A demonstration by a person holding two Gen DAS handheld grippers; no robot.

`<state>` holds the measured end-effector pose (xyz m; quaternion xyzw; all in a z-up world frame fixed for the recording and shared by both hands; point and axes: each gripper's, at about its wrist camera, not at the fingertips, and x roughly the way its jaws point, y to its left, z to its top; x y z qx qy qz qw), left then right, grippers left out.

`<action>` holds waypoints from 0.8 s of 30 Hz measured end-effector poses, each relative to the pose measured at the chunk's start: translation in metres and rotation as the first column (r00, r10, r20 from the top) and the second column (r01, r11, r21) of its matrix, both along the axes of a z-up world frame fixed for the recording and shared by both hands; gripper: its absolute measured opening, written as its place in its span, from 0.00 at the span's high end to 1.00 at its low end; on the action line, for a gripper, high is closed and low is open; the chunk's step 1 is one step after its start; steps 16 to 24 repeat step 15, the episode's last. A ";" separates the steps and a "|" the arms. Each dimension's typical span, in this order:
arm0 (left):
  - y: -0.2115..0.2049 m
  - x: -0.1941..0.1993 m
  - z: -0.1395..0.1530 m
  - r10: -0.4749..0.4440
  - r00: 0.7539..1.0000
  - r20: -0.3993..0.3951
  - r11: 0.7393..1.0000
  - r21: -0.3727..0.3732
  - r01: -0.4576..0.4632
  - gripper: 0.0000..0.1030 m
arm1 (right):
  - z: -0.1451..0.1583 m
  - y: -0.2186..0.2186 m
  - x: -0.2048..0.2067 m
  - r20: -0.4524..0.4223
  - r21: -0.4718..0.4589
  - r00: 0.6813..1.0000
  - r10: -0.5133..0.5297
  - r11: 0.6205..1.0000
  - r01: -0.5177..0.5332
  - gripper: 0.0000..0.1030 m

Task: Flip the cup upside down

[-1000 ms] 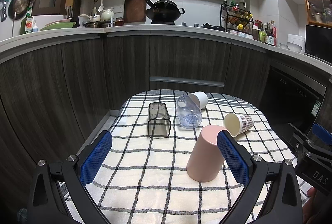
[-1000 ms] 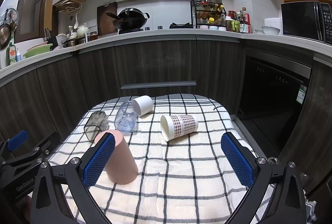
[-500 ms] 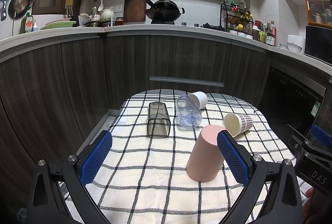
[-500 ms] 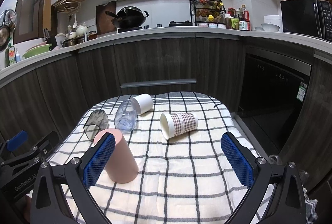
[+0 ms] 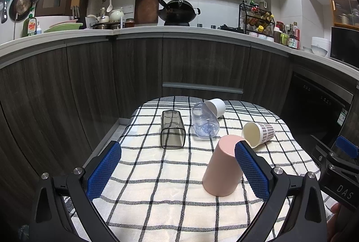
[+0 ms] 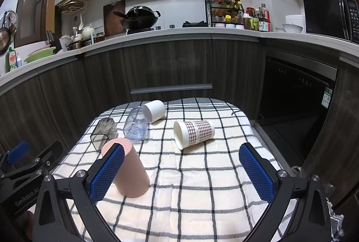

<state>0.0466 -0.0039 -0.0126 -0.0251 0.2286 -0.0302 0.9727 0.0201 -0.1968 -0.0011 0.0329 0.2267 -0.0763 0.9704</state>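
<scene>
The left gripper (image 5: 178, 169) holds its blue-padded fingers (image 5: 103, 169) wide apart with nothing gripped; the pink cup (image 5: 223, 165) stands upside down on the checked cloth (image 5: 157, 174), just inside the right-hand finger and overlapped by it in the left view; the right gripper (image 6: 181, 171) is likewise spread wide and empty, the same pink cup (image 6: 132, 172) partly behind its left-hand finger (image 6: 107, 172); ahead between those fingers lies a plaid paper cup (image 6: 194, 131) on its side; farther off lie a clear bottle (image 6: 136, 125), a white cup (image 6: 154, 110) and a smoky square tumbler (image 6: 103, 133), all tipped over on the surface.
</scene>
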 end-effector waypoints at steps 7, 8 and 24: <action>0.003 0.002 -0.001 0.017 1.000 -0.004 1.000 -0.004 -0.017 0.00 | 0.000 0.000 0.000 -0.001 0.001 1.000 0.000 1.000 0.000 0.01; 0.004 0.002 -0.001 0.020 1.000 -0.004 1.000 -0.006 -0.020 0.00 | 0.000 0.000 0.000 0.000 0.001 1.000 0.001 1.000 -0.001 0.01; 0.007 0.003 -0.002 0.036 0.999 -0.012 0.999 -0.006 -0.036 0.00 | 0.001 -0.001 0.000 0.000 0.002 1.000 0.000 1.000 0.000 0.01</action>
